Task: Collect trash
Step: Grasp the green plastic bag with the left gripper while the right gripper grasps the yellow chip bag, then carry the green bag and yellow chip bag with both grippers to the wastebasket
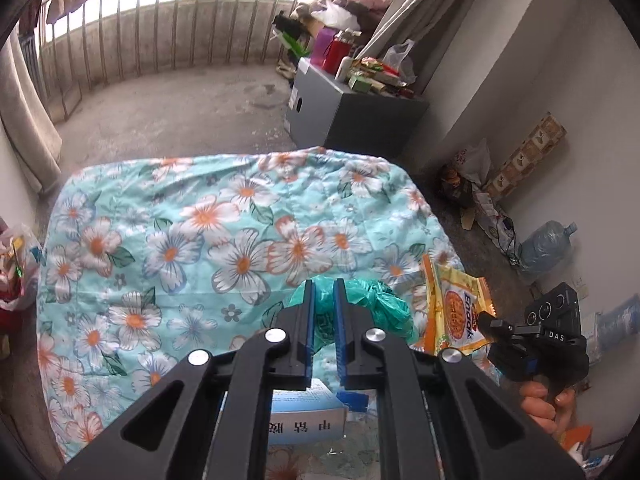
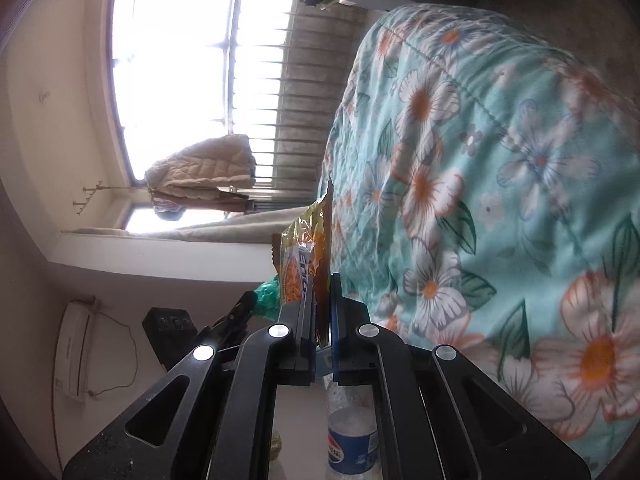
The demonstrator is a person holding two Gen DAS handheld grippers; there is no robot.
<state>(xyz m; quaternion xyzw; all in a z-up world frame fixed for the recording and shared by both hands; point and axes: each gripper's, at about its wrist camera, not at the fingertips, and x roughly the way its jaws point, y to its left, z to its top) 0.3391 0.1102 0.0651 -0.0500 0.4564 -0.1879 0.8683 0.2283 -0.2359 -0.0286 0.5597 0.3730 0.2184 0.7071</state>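
Note:
My left gripper (image 1: 324, 285) is shut on a teal-green plastic bag (image 1: 376, 306) and holds it over the flowered quilt (image 1: 180, 240). My right gripper (image 2: 320, 280) is shut on a yellow-orange snack wrapper (image 2: 306, 248); the view is rolled sideways. The wrapper (image 1: 456, 304) also shows in the left wrist view, beside the green bag, with the right gripper's body (image 1: 540, 340) to its right. The green bag (image 2: 268, 296) peeks out behind the wrapper in the right wrist view. A white and blue box (image 1: 308, 416) lies on the quilt under my left gripper.
A plastic Pepsi bottle (image 2: 352, 436) lies below my right gripper. A grey cabinet (image 1: 348, 112) piled with clutter stands beyond the quilt. A large water jug (image 1: 548, 240) and bags lie along the right wall. A railing (image 1: 160, 28) closes the balcony.

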